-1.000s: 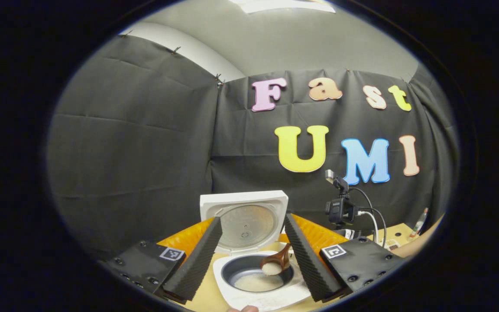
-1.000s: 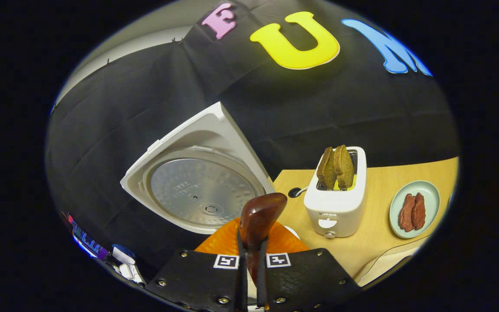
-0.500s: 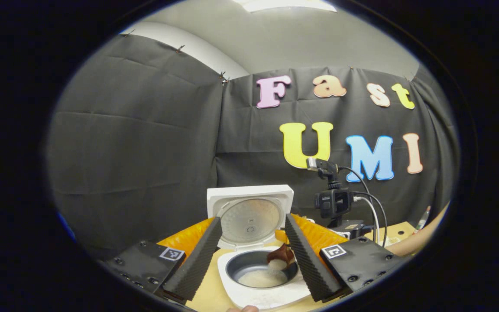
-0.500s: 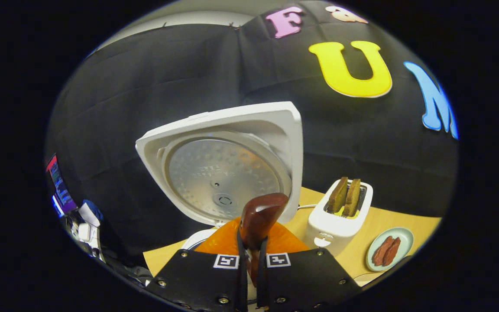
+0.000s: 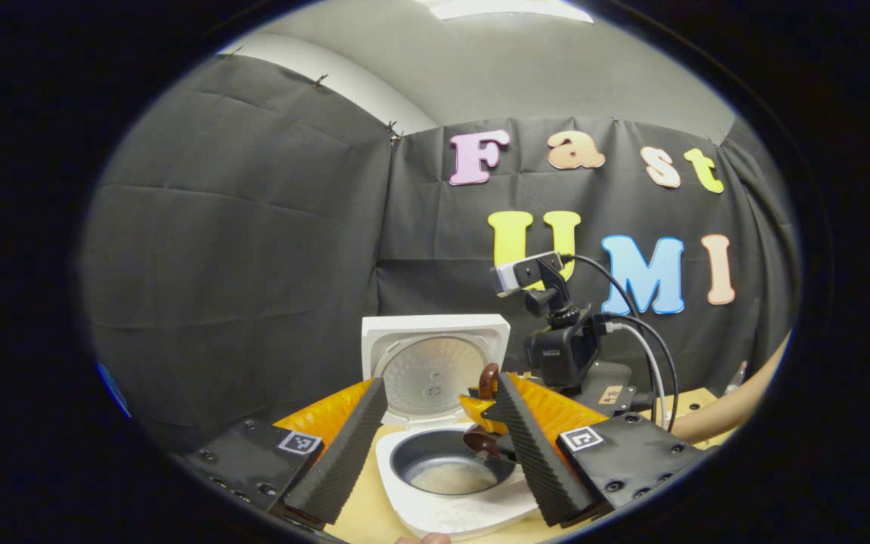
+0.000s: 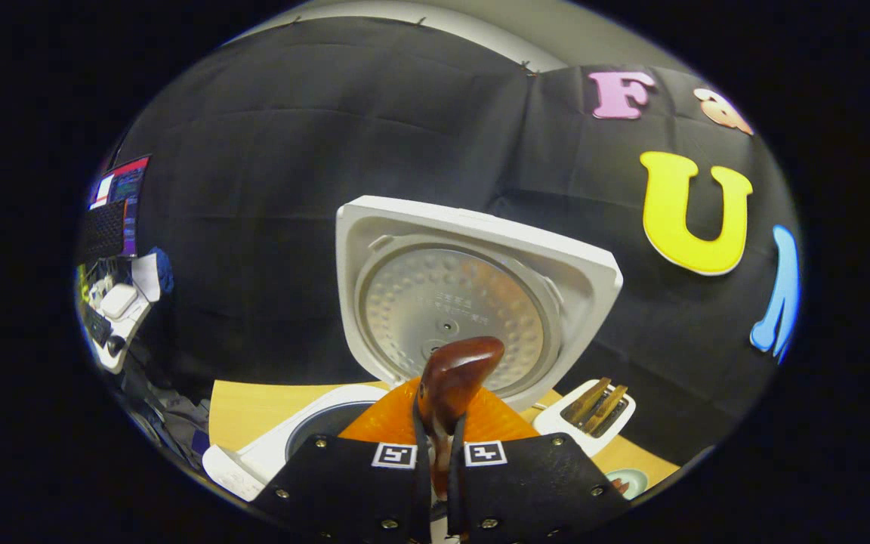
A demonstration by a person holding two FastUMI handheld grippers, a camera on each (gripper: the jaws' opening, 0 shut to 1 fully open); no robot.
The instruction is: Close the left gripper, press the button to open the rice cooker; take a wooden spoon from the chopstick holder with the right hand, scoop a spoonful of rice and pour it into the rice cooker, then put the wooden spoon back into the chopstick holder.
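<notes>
A dark brown wooden spoon (image 6: 450, 378) is clamped by its handle between the closed right gripper (image 6: 435, 461) fingers, its bowl tipped over the white rice cooker (image 5: 442, 483) with raised lid, rice in the pot; left gripper (image 5: 439, 446) hovers wide open on either side

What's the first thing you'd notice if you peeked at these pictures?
The white rice cooker in the middle of the left gripper view, its lid standing wide open and a heap of rice in the dark pot. At the pot's right edge, the right tool grips a wooden spoon, bowl tipped down. Behind, a toaster holds two toast slices.
</notes>
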